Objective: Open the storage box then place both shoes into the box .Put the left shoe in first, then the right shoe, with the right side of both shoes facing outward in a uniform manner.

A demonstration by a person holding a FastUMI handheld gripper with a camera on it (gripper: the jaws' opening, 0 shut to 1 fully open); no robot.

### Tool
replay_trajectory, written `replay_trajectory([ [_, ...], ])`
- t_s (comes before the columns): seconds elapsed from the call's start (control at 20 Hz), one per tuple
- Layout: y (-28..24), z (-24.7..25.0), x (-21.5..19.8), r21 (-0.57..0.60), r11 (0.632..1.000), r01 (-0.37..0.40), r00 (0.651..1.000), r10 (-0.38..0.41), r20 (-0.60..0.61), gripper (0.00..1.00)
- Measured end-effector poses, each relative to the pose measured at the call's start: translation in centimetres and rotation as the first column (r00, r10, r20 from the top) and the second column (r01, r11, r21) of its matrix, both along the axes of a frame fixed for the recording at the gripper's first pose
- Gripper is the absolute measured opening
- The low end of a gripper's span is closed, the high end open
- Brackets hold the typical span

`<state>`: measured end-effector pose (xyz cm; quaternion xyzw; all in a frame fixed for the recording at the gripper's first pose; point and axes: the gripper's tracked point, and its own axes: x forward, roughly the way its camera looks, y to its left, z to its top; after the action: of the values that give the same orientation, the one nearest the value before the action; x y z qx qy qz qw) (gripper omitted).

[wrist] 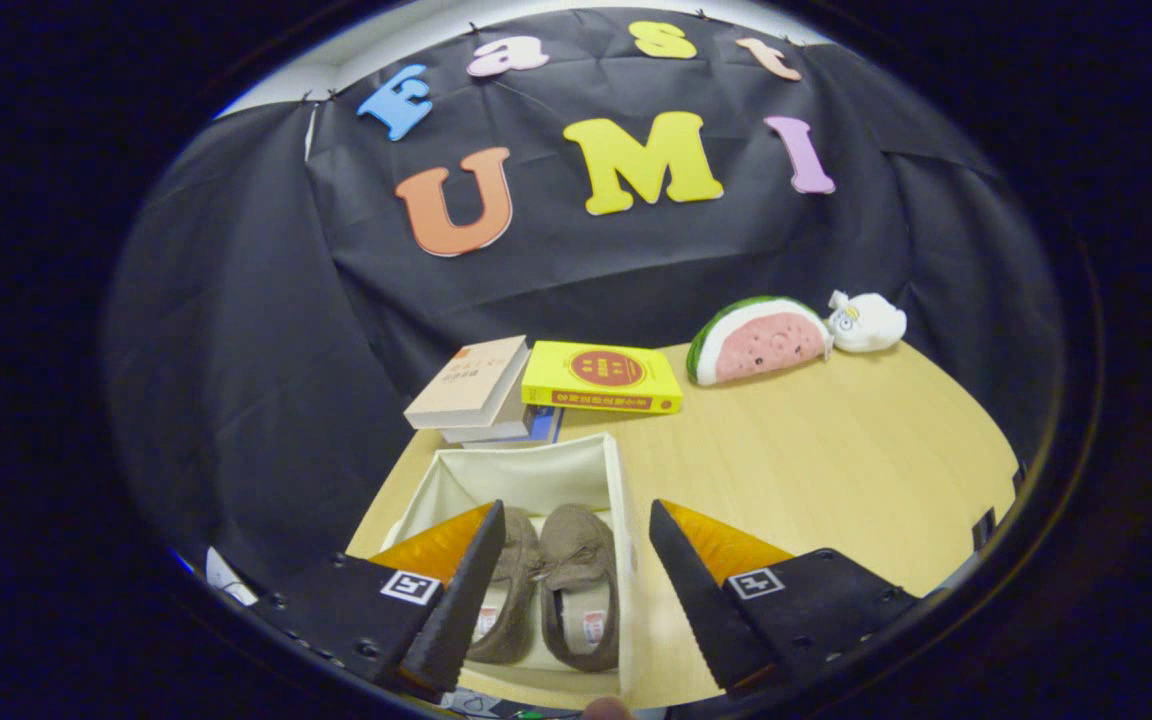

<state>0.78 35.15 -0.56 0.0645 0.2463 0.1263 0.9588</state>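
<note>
No text is legible. The yellow book bears a red round emblem and a red strip with unreadable print; the beige book carries small dark unreadable characters.

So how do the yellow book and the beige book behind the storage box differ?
The yellow book lies flat on the table; the beige book rests on another book. The yellow book has a red round emblem on its cover; the beige book's cover is plain with small dark print. Both are closed, beyond the storage box holding two shoes. The gripper is open above the box.
</note>
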Motion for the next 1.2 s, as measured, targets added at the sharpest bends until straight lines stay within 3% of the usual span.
replay_trajectory([
  [0.1, -1.3, 1.4, -0.6, -0.019, 1.000, -0.008, 0.997, 0.009, 0.071, 0.95],
  [0.45, -6.7, 6.4, -4.2, -0.021, 1.000, -0.022, 0.958, 0.027, 0.285, 0.96],
  [0.7, -12.4, 8.7, -6.5, -0.044, 0.999, 0.014, 0.905, 0.006, 0.426, 0.96],
  [0.95, -16.8, 8.2, -8.2, -0.067, 0.997, 0.050, 0.874, -0.011, 0.485, 0.95],
  [1.2, -17.9, 8.2, -8.9, -0.055, 0.997, 0.059, 0.841, -0.020, 0.541, 0.96],
])
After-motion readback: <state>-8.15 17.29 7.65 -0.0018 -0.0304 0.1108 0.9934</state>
